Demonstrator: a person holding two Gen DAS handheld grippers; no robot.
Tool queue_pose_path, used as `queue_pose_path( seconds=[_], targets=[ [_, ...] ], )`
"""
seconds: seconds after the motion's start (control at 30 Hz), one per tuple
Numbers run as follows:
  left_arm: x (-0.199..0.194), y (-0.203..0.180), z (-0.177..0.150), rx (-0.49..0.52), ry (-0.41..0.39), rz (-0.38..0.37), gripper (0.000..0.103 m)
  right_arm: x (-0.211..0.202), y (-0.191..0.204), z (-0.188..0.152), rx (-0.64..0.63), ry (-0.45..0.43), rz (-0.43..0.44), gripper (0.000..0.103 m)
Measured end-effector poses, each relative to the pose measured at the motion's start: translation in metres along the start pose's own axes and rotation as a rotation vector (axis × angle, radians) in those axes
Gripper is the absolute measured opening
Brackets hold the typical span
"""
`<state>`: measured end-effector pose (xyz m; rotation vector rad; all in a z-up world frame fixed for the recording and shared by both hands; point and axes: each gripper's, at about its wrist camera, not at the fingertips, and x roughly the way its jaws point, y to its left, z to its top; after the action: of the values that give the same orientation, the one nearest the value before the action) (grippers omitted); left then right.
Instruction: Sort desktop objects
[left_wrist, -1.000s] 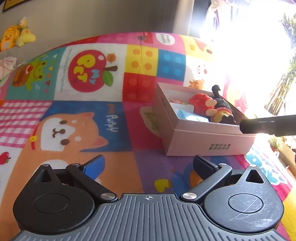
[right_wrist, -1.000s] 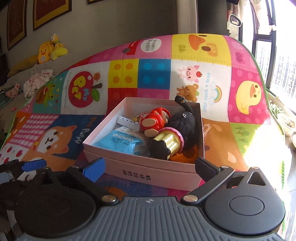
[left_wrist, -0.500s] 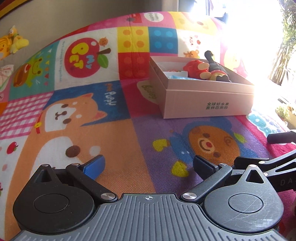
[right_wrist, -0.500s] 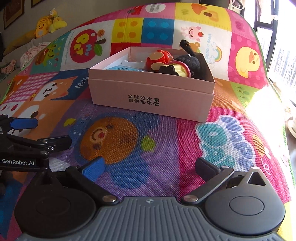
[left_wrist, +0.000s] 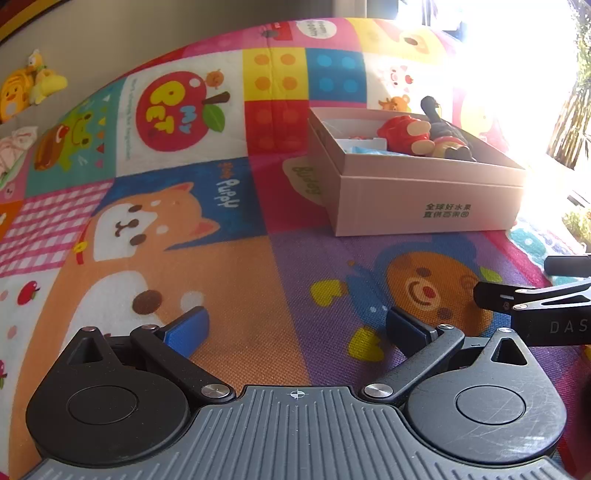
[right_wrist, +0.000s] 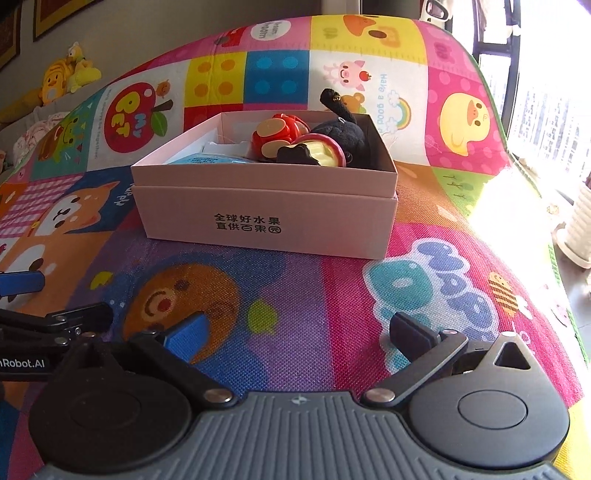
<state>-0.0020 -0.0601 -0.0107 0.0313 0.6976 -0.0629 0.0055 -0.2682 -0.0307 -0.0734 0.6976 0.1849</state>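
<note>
Box (right_wrist: 266, 218) walls hide most toys; both grippers' fingers (left_wrist: 186, 326) (right_wrist: 186, 332) spread wide, empty.

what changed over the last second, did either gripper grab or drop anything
Both grippers pulled back from the pink box; the left gripper and right gripper now hover over the play mat, jaws open and empty. The toys stayed in the box.

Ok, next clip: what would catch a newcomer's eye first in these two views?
Probably the loud cartoon play mat covering the whole surface, with its bear, puppy and apple panels. Next, the pink box toward the far side of the mat, open-topped and piled with a red toy, a black plush toy and a blue packet. Both claws, left and right, sit open and empty in front of it.
</note>
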Motion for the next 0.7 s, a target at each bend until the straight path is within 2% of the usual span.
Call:
queue_pose_path(
  seconds=[0.7],
  targets=[
    [-0.0003,0.0002,0.0002,0.001,0.000,0.001,0.103,-0.0017,-0.0004,-0.0005,0.004,-0.002,0.004,0.103]
  ],
)
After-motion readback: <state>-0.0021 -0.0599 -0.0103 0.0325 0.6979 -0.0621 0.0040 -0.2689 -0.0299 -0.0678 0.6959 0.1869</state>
